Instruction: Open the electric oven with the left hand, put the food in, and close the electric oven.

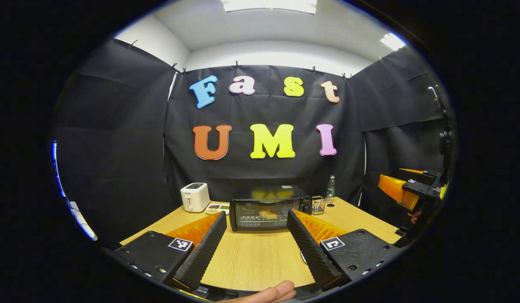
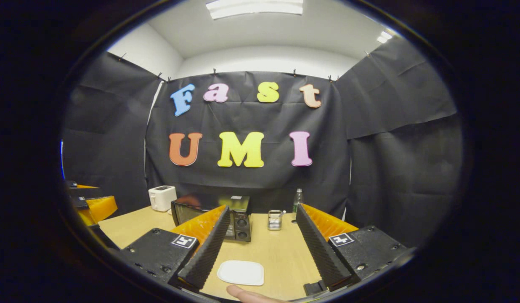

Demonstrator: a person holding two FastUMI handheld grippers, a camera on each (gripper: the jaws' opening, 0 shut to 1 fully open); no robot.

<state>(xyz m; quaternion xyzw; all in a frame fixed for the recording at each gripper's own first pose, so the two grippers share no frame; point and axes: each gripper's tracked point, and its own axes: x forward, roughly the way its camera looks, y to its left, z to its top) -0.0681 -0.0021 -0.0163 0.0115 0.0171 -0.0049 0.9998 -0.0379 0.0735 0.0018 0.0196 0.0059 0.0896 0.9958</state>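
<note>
Your left gripper [image 1: 256, 248] and right gripper [image 2: 262, 252] both have their fingers spread wide, holding nothing. The electric oven [image 1: 266, 208] stands at the back of the worktop [image 1: 260, 256], door shut, food [image 1: 268, 214] visible behind the glass. It looks rigid and heavy; any further handling belongs at the door's top edge.

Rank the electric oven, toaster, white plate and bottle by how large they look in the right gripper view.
1. electric oven
2. white plate, though nearness to the camera inflates it
3. toaster
4. bottle
</note>
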